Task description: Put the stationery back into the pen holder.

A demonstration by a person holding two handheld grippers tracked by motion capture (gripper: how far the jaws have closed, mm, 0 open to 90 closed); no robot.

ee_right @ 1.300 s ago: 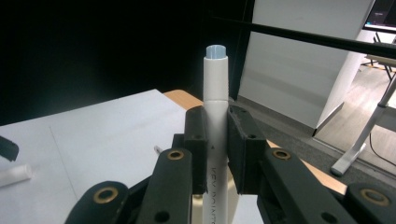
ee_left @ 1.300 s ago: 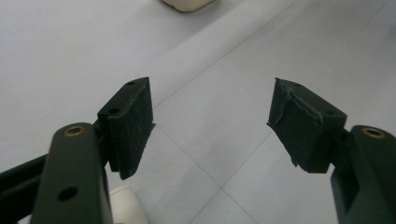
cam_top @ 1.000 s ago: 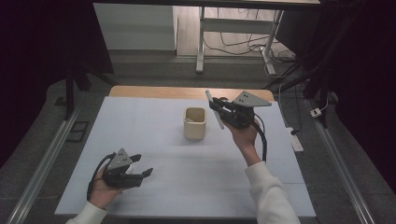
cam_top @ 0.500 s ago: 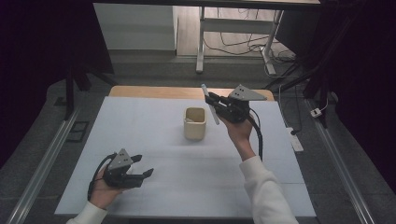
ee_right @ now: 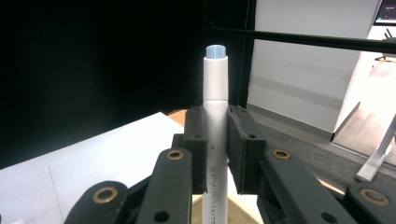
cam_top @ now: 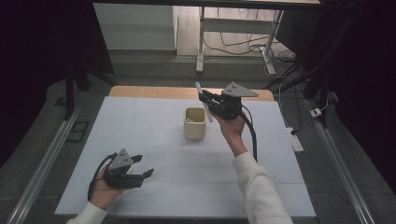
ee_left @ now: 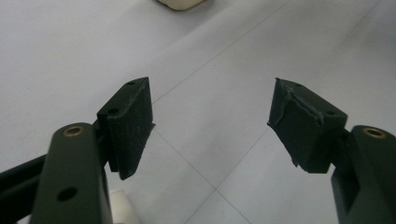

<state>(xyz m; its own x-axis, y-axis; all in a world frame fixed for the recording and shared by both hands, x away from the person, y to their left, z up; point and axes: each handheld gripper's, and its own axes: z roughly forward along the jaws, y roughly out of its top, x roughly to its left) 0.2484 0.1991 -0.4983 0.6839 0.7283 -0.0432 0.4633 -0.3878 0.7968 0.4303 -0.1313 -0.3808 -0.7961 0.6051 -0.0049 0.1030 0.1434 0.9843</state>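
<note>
While the right tool [cam_top: 208, 101] stays raised above the far half of the desk [cam_top: 154, 140], its jaws are clamped on a white marker [ee_right: 216, 121]. The right gripper view shows the barrel pinched between both pads about midway, with the blue-grey cap end standing clear above them. From the high view the marker [cam_top: 203, 101] slants up and away, its lower end close over the right rim of the cream cup [cam_top: 194, 122], which stands upright near the middle of the desk. Whether the tip is already inside the mouth I cannot tell.

The step in hand looks to be dropping the marker into the cup. To do it well, the wrist should bring the marker nearer to upright, so the lower end points into the opening rather than at the rim. The end should then be centred over the mouth and lowered until it is below the rim before the jaws part. A release from too high or too slanted could knock the light cup over or let the marker bounce out.

The left tool [cam_top: 140, 169] rests low at the near left of the desk, well apart from the cup, its jaws wide apart and holding nothing. It could come across to steady the cup if it starts to tip.
</note>
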